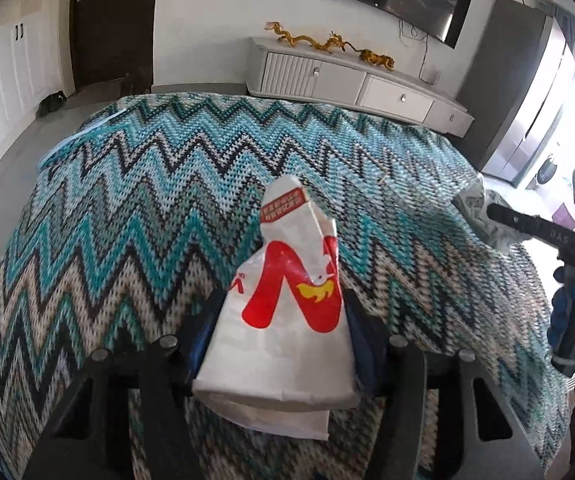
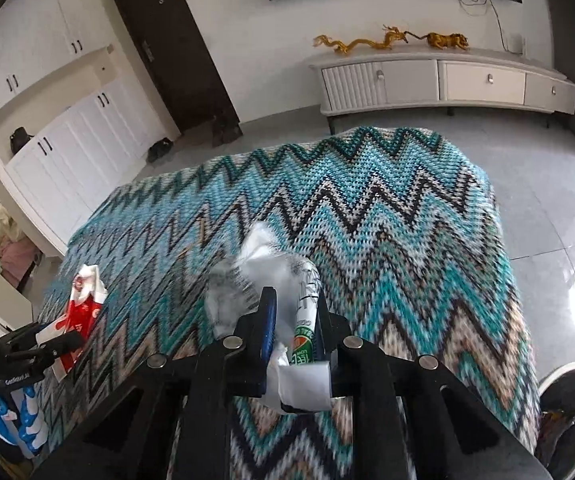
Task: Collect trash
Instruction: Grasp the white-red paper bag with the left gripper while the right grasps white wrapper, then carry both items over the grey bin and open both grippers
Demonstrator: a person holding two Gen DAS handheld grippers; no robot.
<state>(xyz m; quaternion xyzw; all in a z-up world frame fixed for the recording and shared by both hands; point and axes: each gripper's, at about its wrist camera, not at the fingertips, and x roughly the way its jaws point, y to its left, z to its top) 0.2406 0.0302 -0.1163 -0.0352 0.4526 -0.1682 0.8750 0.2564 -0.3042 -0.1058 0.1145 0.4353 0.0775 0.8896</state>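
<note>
My left gripper (image 1: 283,320) is shut on a white paper bag with red print (image 1: 287,304) and holds it above the zigzag blanket (image 1: 167,200). The bag also shows at the left of the right wrist view (image 2: 83,300), with the left gripper (image 2: 53,344) around it. My right gripper (image 2: 293,312) is shut on a crumpled clear plastic wrapper with a green label (image 2: 271,280), held over the blanket (image 2: 387,240). In the left wrist view the right gripper (image 1: 499,216) and its wrapper (image 1: 475,204) sit at the right edge.
The blanket covers a raised surface. A white TV cabinet (image 2: 447,84) with golden dragon figures (image 2: 391,38) stands at the far wall under a dark TV. A dark door (image 2: 175,52) and white cupboards (image 2: 71,152) are at left. A round bin (image 2: 567,412) stands on the tiled floor at lower right.
</note>
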